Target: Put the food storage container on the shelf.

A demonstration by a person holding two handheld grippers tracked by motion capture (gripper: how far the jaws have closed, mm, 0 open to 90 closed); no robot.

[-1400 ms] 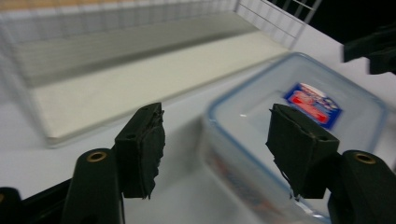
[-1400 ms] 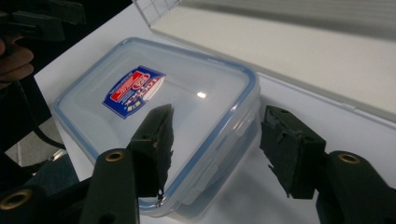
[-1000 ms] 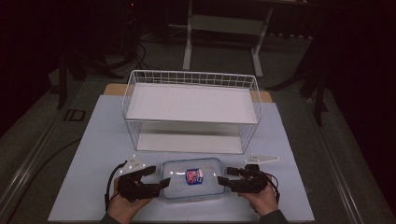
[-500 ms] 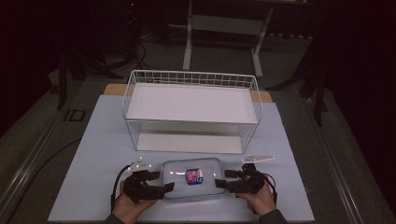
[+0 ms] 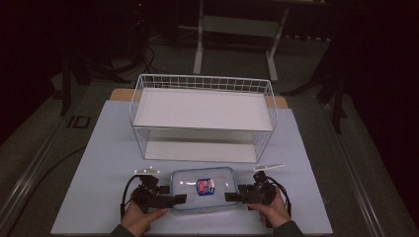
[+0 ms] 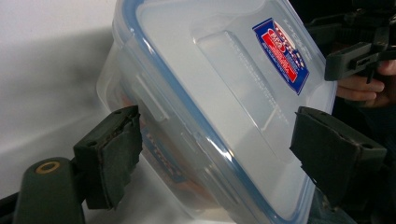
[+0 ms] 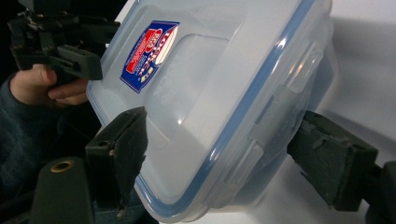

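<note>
Both grippers, left (image 5: 179, 199) and right (image 5: 231, 196), gape around one lidded container (image 5: 202, 187) before one wire basket (image 5: 202, 116).

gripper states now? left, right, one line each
Left gripper: open, jaws have just been opening, container end between them but pads off it.
Right gripper: open, jaws have just been opening, straddling the container's other end, no grip.

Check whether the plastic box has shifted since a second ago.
No. The plastic box sits at the same spot in front of the wire basket.
</note>
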